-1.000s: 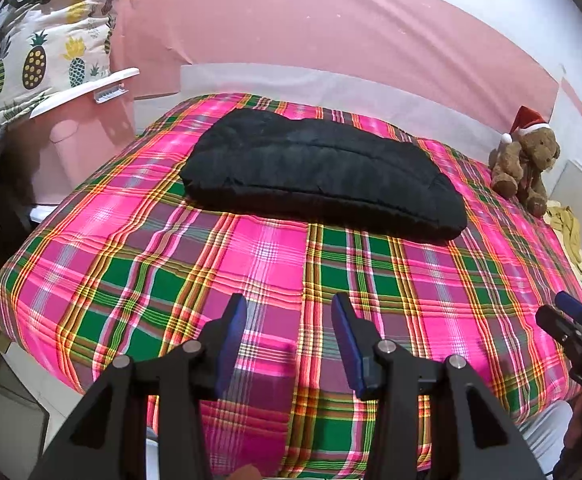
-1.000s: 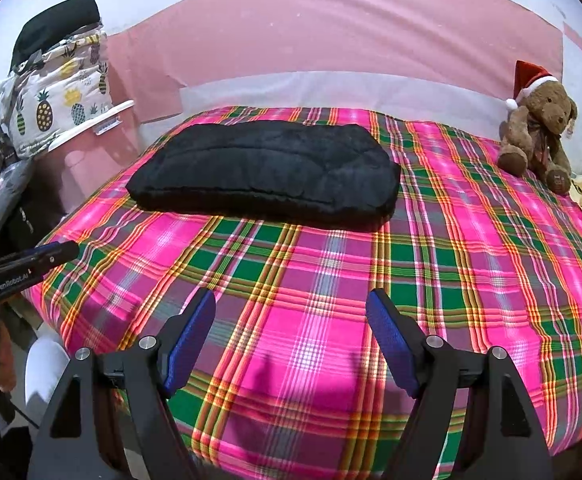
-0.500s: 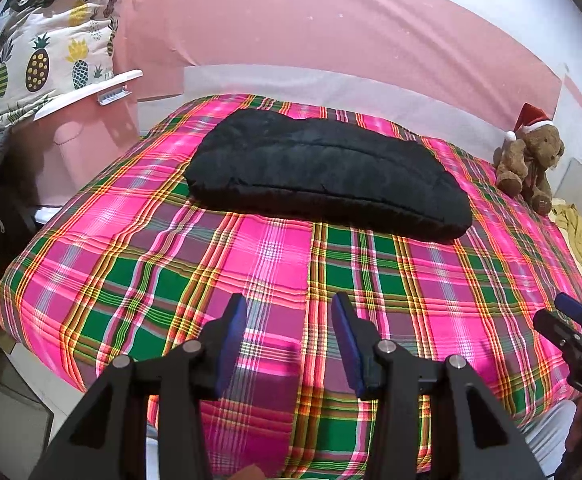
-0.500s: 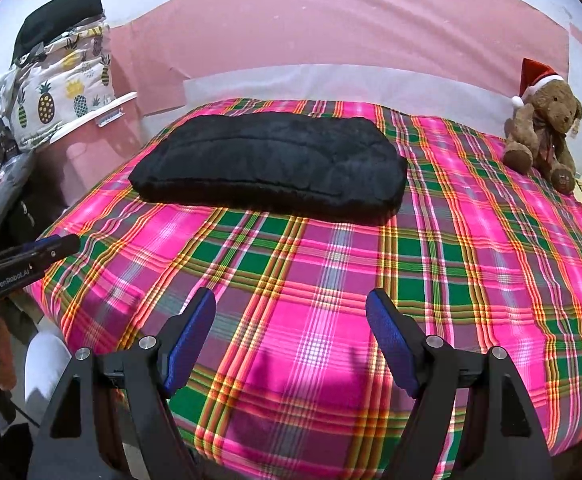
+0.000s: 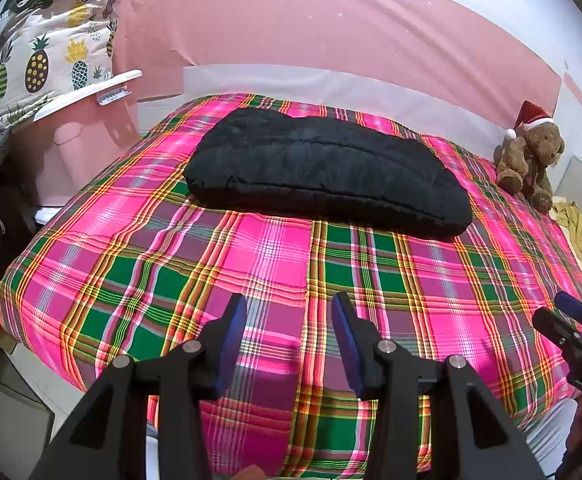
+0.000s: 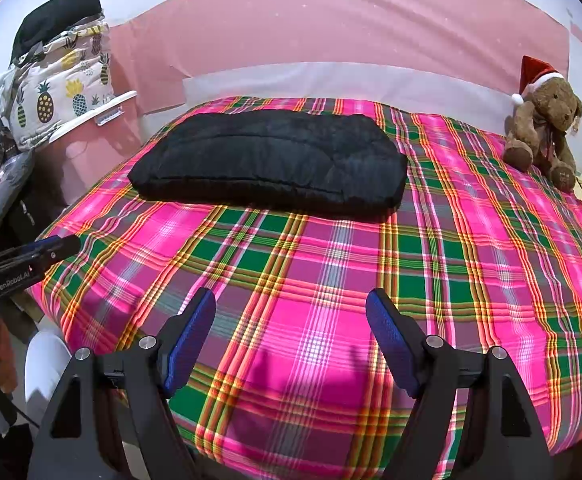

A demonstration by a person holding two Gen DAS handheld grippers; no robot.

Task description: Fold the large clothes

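Black padded garment: folded into a long, thick bundle, lying crosswise on the far half of the bed, well apart from both claws. Edges gathered in, nothing trailing; probably set toward the far side to leave the near half free as working surface. By that shape, folding judged finished or nearly so.

Plaid bedcover: pink, green and yellow, pulled flat; likely smoothed to give a level folding surface.

Left claw: released, jaws parted about halfway, nothing between the blue pads. Poised above the near edge of the bed, angled downward toward the cover; reads as a waiting pose, either withdrawn from the garment or ready to reach for it.

Right claw: released, jaws wider apart than the left's, empty. Same downward tilt, beside the left one over the near edge; both in parallel, as suits a two-handed lift of a wide piece.

Teddy bear in Santa hat: seated at the far right corner, clear of the garment.

Pineapple-print bundle: stacked to the left, off the bed.
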